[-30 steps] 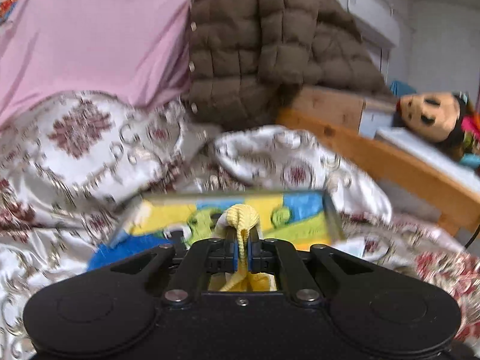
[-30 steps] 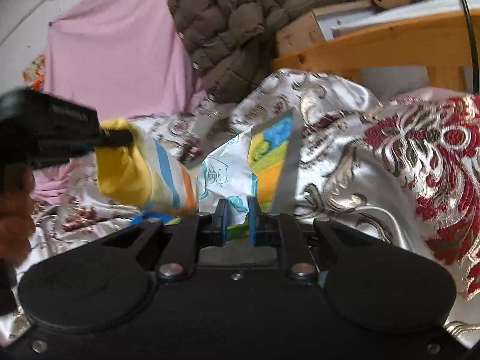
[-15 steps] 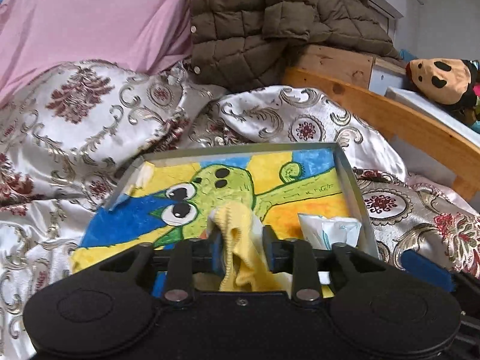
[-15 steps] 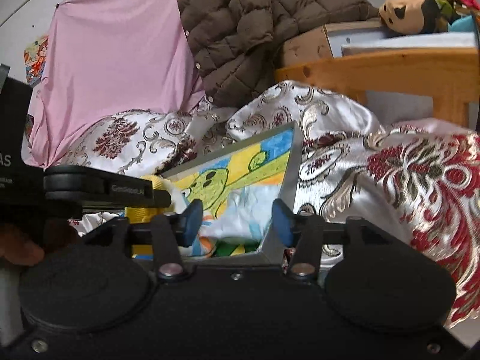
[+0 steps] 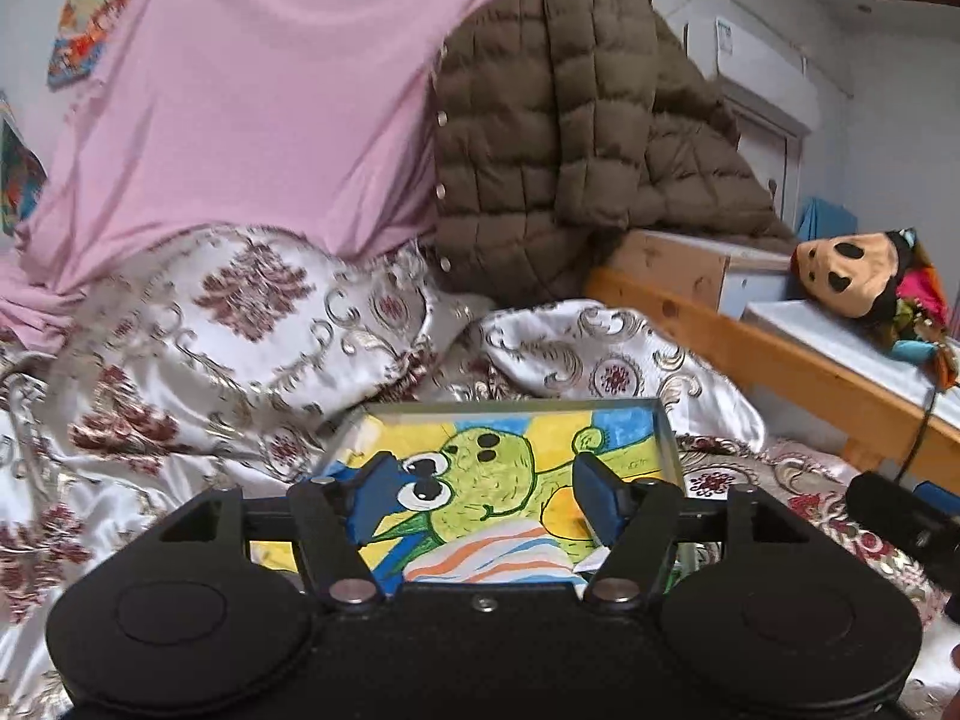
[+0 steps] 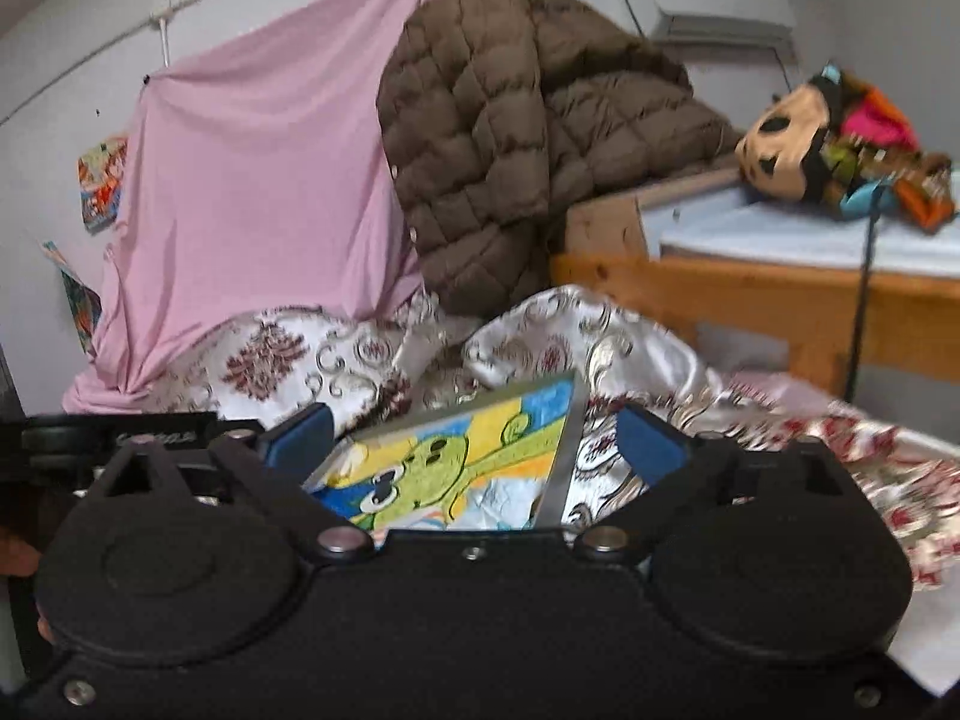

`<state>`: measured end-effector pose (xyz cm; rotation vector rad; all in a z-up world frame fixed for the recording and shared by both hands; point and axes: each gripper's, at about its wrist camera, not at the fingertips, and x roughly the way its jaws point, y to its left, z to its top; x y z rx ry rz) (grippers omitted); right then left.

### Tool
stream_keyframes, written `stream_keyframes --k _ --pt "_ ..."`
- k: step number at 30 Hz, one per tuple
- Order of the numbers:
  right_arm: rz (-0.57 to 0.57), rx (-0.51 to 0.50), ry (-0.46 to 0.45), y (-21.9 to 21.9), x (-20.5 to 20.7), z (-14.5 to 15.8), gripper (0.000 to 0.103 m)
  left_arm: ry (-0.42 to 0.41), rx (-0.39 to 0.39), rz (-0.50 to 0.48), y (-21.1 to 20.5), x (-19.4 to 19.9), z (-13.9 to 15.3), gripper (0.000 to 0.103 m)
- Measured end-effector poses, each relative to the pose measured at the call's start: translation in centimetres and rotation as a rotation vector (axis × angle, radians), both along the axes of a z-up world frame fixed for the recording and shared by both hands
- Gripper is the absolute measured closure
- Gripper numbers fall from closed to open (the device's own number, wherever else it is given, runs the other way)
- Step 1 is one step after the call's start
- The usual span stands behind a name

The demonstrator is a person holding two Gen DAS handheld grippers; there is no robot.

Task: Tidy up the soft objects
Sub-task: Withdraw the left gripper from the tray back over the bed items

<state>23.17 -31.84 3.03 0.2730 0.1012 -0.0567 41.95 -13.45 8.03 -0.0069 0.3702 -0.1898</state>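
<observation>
Soft striped cloth (image 5: pixel 492 558) is lying in the painted tray (image 5: pixel 666 444), at 6 o'clock. Both your left gripper (image 5: pixel 480 495) and right gripper (image 6: pixel 474 435) are opening, pinching nothing. It's probably light and floppy; try grabbing a bunched fold.

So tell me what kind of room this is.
Most likely a bedroom in a home. A rumpled floral satin quilt covers a bed, a brown puffer jacket hangs behind it, and a stuffed toy lies on a wooden-framed bed alongside.
</observation>
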Motion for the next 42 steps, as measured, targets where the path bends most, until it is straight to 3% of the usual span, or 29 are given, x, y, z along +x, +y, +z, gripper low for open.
stream_keyframes --k 6,11,21,27,42 --pt "-0.020 -0.013 -0.028 0.0 -3.8 1.4 0.001 -0.067 -0.020 0.019 1.1 -5.6 1.6 0.033" --pt "-0.027 -0.021 -0.057 0.5 -6.5 1.9 0.001 -0.163 -0.018 0.049 2.0 -11.1 2.3 0.017" --pt "-0.085 -0.040 -0.135 2.6 -14.6 0.7 0.001 -0.284 -0.023 0.083 4.1 -21.8 0.4 0.005" --pt "-0.106 -0.024 -0.136 3.2 -17.3 -0.2 0.001 -0.271 -0.015 0.090 5.6 -26.3 -1.5 0.002" --pt "-0.058 -0.036 0.130 5.2 -19.5 -3.0 0.001 -0.093 0.095 0.065 9.3 -32.6 -6.3 0.001"
